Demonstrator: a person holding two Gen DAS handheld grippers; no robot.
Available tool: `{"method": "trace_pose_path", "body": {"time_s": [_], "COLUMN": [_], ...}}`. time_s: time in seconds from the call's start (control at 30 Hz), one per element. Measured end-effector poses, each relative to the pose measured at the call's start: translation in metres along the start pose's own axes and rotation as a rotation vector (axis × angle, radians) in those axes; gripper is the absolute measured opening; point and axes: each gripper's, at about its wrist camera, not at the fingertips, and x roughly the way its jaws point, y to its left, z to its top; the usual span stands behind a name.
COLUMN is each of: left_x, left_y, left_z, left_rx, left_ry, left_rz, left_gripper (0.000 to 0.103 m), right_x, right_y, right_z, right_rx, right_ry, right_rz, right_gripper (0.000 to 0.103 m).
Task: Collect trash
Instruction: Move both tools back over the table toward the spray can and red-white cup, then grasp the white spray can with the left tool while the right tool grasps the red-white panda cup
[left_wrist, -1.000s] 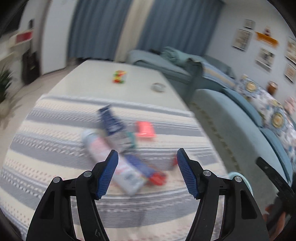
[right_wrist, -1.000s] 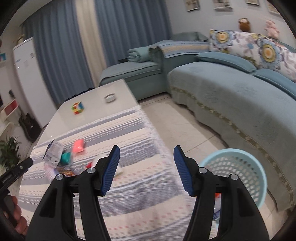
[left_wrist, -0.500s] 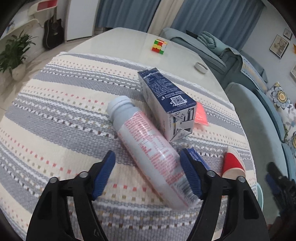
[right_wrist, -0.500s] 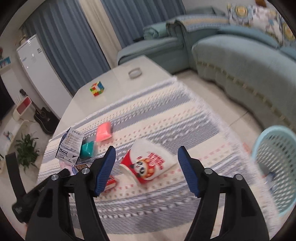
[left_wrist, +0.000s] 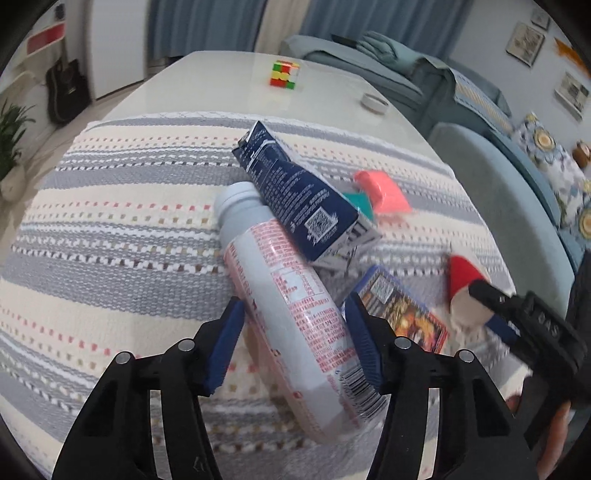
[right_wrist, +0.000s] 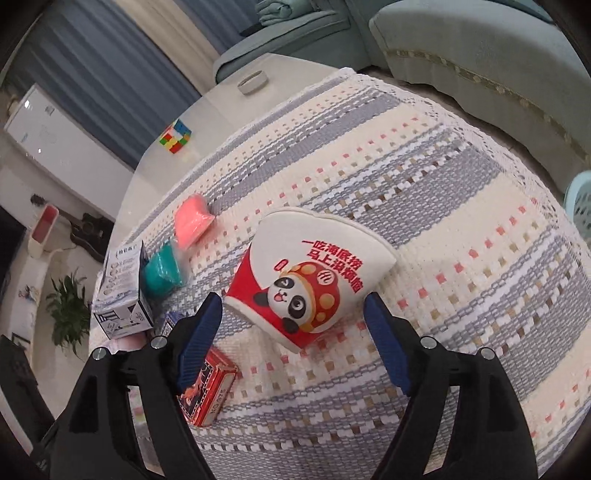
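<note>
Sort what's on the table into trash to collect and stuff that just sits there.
Trash: plastic bottle, dark blue carton, panda paper cup, red card box, pink wrapper, teal wrapper.

Lying about: puzzle cube, small round dish, striped tablecloth.

Left hand-held gripper (left_wrist: 295, 332) has been closing, right hand-held gripper (right_wrist: 293, 332) opening wide.

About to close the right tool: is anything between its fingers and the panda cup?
No. In the right wrist view the right tool straddles the panda cup, with only striped cloth showing in both gaps.
</note>
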Motion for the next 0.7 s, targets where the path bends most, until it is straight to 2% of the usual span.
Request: {"method": "trace_pose_path", "body": {"time_s": [0.07,0.27,0.4,0.53,0.7], "left_x": [-0.005,-0.025,-0.038,-0.049,-0.060], "left_y": [0.003,0.006,0.010,0.013,0.017], "left_z": [-0.002,-0.023,-0.042,-0.059,-0.078], "left_rx": [0.036,0.147,0.160,0.162,0.169], "left_ry": [0.026,0.046,0.039,0.044,0.057], "left_rz": [0.008,0.047,0.032,-0.005,-0.043], "left_gripper": [0.051,0.049,0.049,0.048,0.049], "right_x": [0.000,-0.003,-0.012,-0.028,-0.051], "right_y": [0.002,0.006,0.007,0.005,0.004], "right_z": [-0.001,-0.003,-0.007,-0.010,-0.020], "right_rx": [-0.015,-0.070,-0.124,-0.177,-0.271], "right_ry": [0.000,0.010,0.002,-0.007,0.030], "right_rz": [-0.003,0.006,-0.005,0.025,0.060], "right_gripper": [0.063,0.051,0.051,0.051,0.051]}}
